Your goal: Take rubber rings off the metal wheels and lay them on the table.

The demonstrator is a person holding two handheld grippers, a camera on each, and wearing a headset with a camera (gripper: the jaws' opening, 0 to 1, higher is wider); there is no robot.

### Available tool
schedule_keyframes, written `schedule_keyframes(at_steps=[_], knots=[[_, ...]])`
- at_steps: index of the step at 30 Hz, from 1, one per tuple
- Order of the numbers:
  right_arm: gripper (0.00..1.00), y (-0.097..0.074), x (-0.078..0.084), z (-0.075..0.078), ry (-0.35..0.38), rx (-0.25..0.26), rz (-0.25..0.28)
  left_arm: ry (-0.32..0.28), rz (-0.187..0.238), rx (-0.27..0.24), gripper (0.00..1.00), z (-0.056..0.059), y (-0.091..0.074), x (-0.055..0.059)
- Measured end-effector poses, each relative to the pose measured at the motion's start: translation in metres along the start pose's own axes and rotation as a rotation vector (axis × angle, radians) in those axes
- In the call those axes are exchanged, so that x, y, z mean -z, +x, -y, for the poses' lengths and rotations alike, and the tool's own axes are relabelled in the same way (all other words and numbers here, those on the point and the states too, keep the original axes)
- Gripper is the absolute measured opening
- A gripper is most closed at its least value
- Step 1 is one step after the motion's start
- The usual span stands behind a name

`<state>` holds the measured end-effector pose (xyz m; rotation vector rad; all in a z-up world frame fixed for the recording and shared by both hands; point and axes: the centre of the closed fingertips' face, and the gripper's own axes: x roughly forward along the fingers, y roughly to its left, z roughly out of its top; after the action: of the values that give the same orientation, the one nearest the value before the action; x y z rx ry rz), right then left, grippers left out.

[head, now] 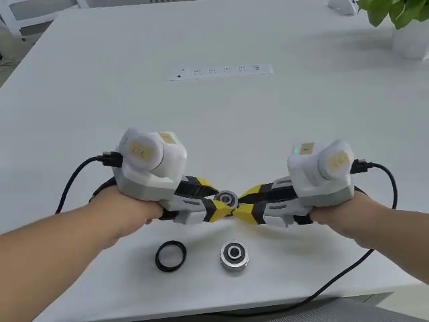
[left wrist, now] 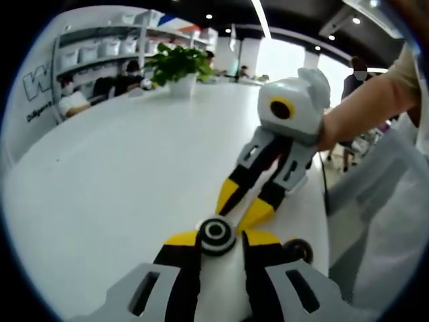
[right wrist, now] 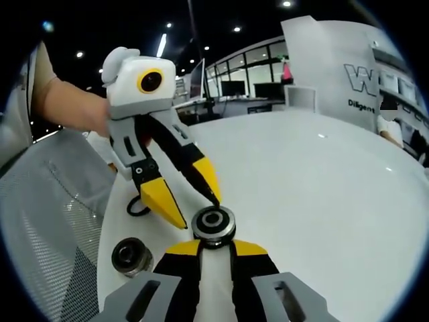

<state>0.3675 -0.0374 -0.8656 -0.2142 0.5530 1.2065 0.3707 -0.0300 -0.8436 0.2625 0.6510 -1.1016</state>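
- Left gripper [left wrist: 218, 240]: jaws narrow, clamped on held wheel [head: 226, 198], one yellow tip on each side of it.
- Right gripper [right wrist: 214, 247]: facing the left one tip to tip, jaws also narrow, gripping the same held wheel at the tips.
- Held wheel: between the two sets of tips, raised off the table [head: 100, 87], flat face up, dark rubber band [right wrist: 229, 231] round its rim.
- Loose ring [head: 171, 255]: black, flat on the table, on the person's side of the left gripper, near it.
- Second wheel [head: 234, 255]: flat on the table, just on the person's side of the meeting tips, beside the loose ring, not touching it.
- Power strip [head: 219, 70]: white, well beyond both grippers.
- Plant [head: 395, 12]: far beyond the right gripper, at the table's corner.
- Black cable [head: 348, 268]: trailing from the right gripper toward the table's near edge.
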Motion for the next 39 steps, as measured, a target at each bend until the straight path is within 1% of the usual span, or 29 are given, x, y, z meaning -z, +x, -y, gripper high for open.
schedule_keyframes(at_steps=[9,16,20,26,28,30,34,38,39], knots=[[0.13,0.0000,-0.0003,0.0002,-0.006,0.003,0.005,0.027,-0.011,-0.017,0.19,-0.0035,0.0033,0.0000],[0.13,0.0000,-0.0004,-0.0003,-0.005,0.012,0.014,0.101,-0.032,-0.042,0.14,-0.0054,0.0064,0.0000],[0.12,-0.0002,-0.0001,-0.0019,-0.011,0.028,0.017,0.115,-0.032,-0.059,0.13,-0.0056,0.0068,0.0001],[0.11,-0.0004,0.0003,-0.0023,0.000,0.055,0.017,0.101,-0.032,-0.068,0.13,-0.0056,0.0070,0.0002],[0.11,-0.0003,0.0003,-0.0030,-0.003,0.077,0.017,0.102,-0.031,-0.074,0.13,-0.0054,0.0071,0.0003],[0.10,-0.0004,0.0005,-0.0030,0.009,0.088,0.021,0.104,-0.029,-0.082,0.13,-0.0059,0.0069,0.0006],[0.08,-0.0010,0.0014,-0.0017,0.037,0.094,0.030,0.099,-0.027,-0.086,0.13,-0.0058,0.0071,0.0008],[0.00,-0.0022,0.0032,-0.0016,0.053,0.094,0.026,0.099,-0.030,-0.078,0.13,-0.0055,0.0071,0.0013],[0.00,-0.0020,0.0031,-0.0018,0.056,0.093,0.026,0.098,-0.030,-0.079,0.13,-0.0054,0.0072,0.0014]])
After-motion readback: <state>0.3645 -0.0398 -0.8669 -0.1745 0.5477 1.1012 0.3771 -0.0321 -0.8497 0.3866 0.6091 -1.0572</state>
